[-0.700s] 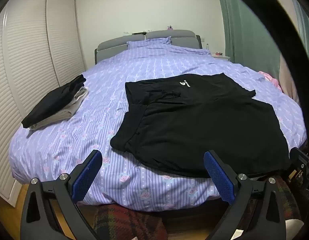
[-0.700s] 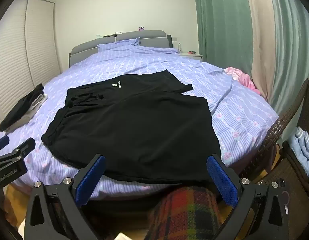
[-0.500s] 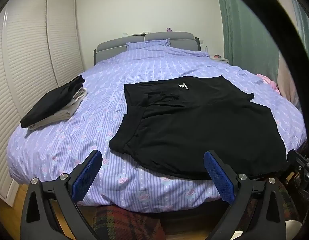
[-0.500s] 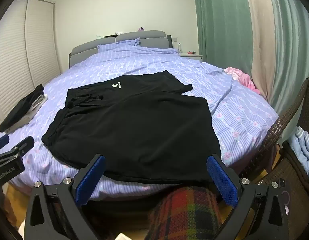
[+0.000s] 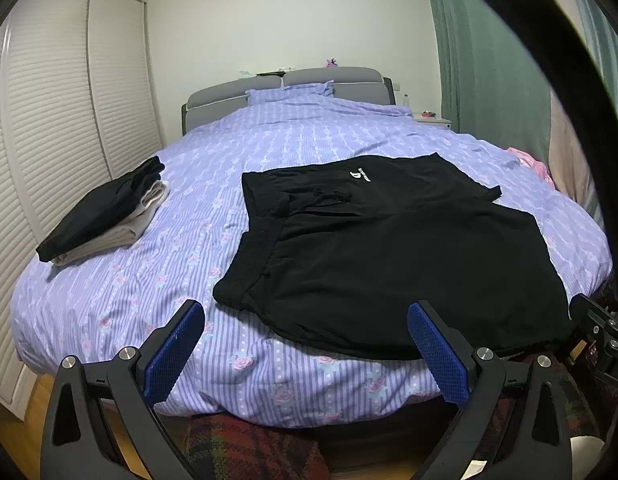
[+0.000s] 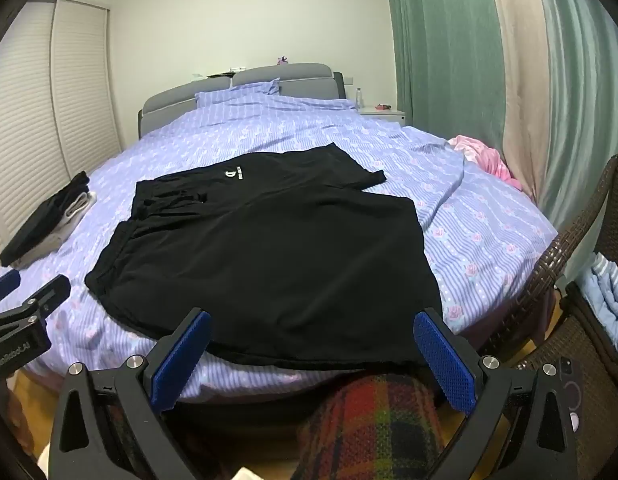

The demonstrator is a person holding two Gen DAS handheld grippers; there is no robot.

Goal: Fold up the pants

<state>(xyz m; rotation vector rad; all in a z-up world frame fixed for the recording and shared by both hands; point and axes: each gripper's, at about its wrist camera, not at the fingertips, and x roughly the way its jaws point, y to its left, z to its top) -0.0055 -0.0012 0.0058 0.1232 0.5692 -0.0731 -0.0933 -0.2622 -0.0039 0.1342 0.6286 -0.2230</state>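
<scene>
Black pants [image 5: 389, 248] lie spread flat on the purple striped bed [image 5: 149, 280], waistband to the left, a small white logo near the far side. They also show in the right wrist view [image 6: 269, 256]. My left gripper [image 5: 309, 344] is open and empty, held off the foot of the bed, short of the pants' near edge. My right gripper [image 6: 317, 352] is open and empty, also at the foot of the bed, just before the pants' near hem. Each gripper's body shows at the edge of the other view.
A stack of folded clothes [image 5: 105, 212] lies on the bed's left side. A pink garment [image 6: 485, 160] lies at the right edge. A wicker chair [image 6: 581, 280] stands to the right. A plaid-clad leg [image 6: 369, 428] is below. Louvred wardrobe doors [image 5: 49, 140] stand left.
The left wrist view has tilted up slightly, so the bed and pants sit a little lower in frame. The right gripper has hardly moved. Both stay open.
</scene>
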